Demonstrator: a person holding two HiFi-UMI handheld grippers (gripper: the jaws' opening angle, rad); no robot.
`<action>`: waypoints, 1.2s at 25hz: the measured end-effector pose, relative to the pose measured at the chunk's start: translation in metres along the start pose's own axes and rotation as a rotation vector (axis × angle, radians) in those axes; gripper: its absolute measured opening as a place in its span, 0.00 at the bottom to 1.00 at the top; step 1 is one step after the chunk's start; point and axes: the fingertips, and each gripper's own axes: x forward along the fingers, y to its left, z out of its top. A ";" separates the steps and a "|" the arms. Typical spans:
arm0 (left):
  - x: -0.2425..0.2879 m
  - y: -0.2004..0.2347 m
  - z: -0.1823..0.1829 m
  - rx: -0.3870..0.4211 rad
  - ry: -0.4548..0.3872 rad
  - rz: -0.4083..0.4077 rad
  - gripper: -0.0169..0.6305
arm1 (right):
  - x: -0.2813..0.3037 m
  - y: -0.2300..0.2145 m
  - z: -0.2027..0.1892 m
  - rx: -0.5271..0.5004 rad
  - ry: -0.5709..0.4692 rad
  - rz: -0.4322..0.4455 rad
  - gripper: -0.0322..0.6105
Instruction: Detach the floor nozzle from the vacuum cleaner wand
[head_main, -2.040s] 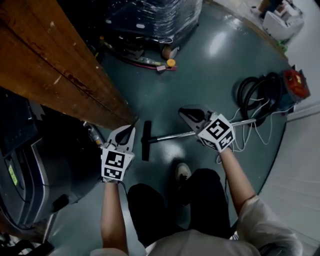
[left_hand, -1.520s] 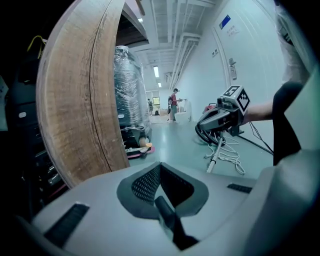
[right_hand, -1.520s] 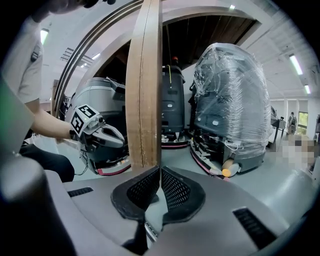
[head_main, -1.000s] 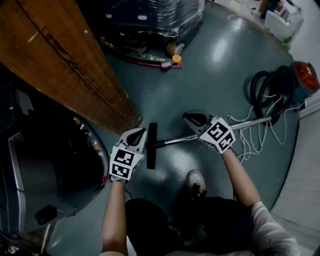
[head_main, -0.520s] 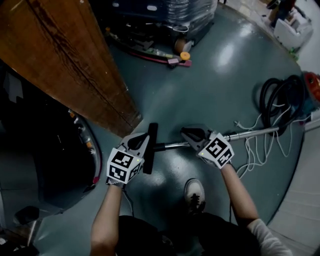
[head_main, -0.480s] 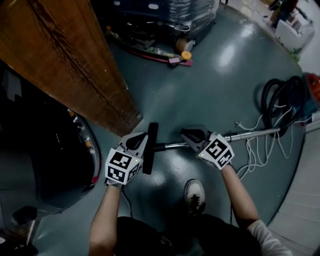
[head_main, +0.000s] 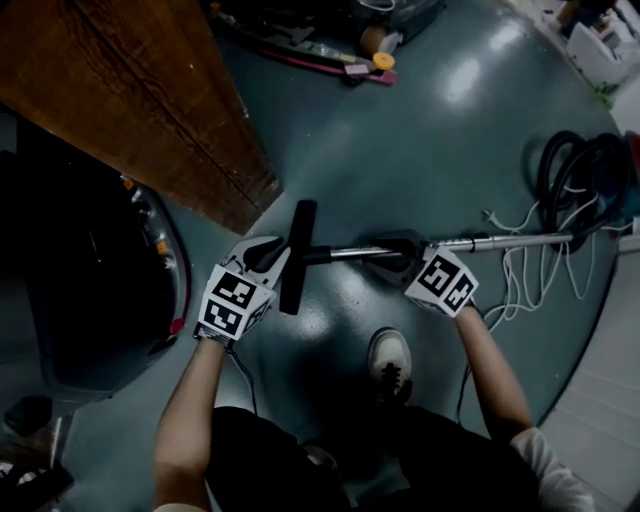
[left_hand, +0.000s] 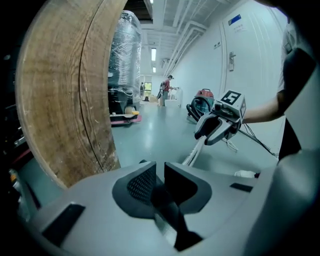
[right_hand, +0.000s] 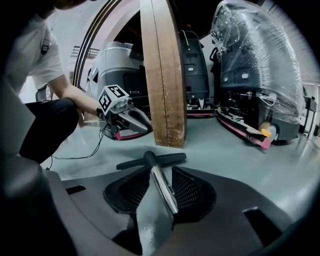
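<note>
Wand (right_hand: 165, 192) between freshly opening jaws of right claw (right_hand: 161, 172), seemingly ungripped.

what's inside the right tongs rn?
Chrome wand lies between the pads of the right tongs; the jaws have just been opening and stand apart. Its underside is covered.
</note>
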 end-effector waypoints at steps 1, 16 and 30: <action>0.002 -0.001 -0.004 0.019 0.017 -0.010 0.12 | 0.001 0.002 -0.005 -0.010 0.015 0.007 0.29; 0.051 -0.040 -0.061 0.207 0.212 -0.188 0.37 | 0.020 -0.007 -0.045 -0.030 0.119 0.100 0.36; 0.075 -0.044 -0.072 0.294 0.285 -0.209 0.38 | 0.033 -0.014 -0.076 -0.291 0.364 0.205 0.38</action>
